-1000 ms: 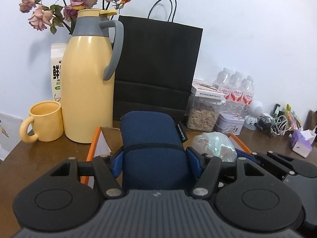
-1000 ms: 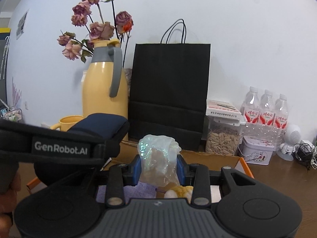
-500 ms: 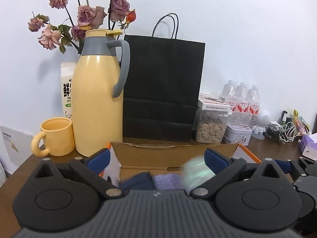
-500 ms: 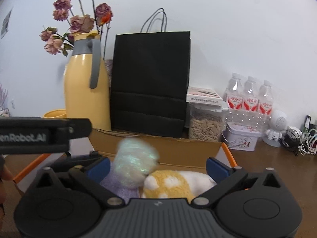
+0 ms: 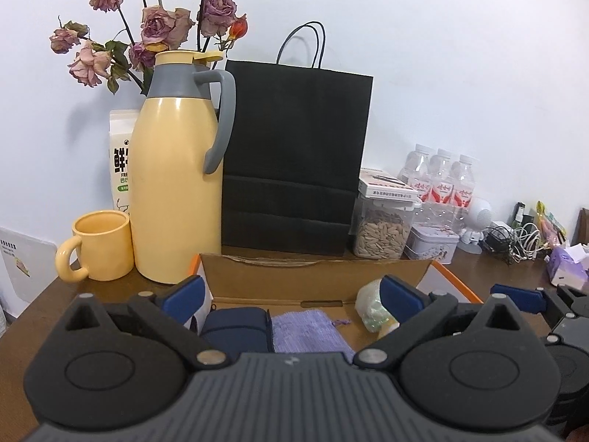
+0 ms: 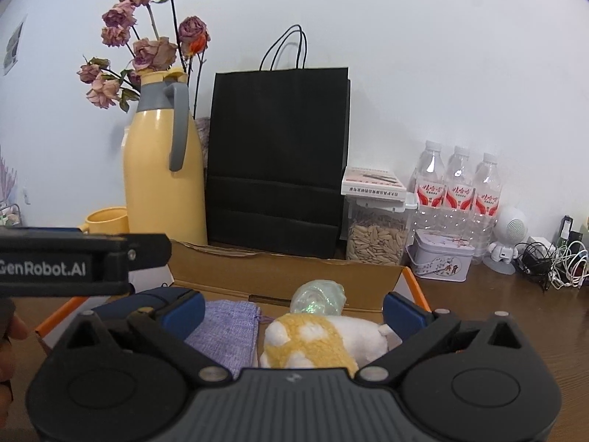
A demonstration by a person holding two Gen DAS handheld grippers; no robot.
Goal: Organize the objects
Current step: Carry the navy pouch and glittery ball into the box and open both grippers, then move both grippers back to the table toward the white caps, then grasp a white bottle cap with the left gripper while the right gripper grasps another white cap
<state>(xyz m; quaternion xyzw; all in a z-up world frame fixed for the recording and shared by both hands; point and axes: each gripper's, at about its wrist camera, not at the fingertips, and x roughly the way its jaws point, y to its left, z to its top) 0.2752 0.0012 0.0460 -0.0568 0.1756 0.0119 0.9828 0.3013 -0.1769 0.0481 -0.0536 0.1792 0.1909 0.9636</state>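
Sitting on the brown wooden table (image 5: 33,316) is an open cardboard box with orange edges (image 5: 316,280), and both tools are held over its near side. The left gripper (image 5: 291,293) has its jaws spread wide with nothing between them. The right gripper (image 6: 292,307) has its jaws spread wide too, and they hold nothing. Inside the box, at the left, lies a dark blue soft pouch (image 5: 235,329). Just beside it, touching its right side, lies a small purple cloth bag (image 5: 307,331). Near the far right of the box sits a shiny crumpled clear-green plastic ball (image 6: 318,298). In front of that ball lies a fluffy yellow and white plush toy (image 6: 320,339), next to the purple bag. Behind the box stands a tall black paper bag with string handles (image 5: 294,158). To its left is a big yellow jug with a grey handle (image 5: 176,191), and a yellow mug (image 5: 101,245) stands just beside the jug. Dried pink roses (image 5: 154,33) stick up behind the jug. To the right of the black bag is a clear jar of seeds (image 5: 383,232), then a small white tin (image 6: 440,259) and three water bottles (image 6: 456,188).
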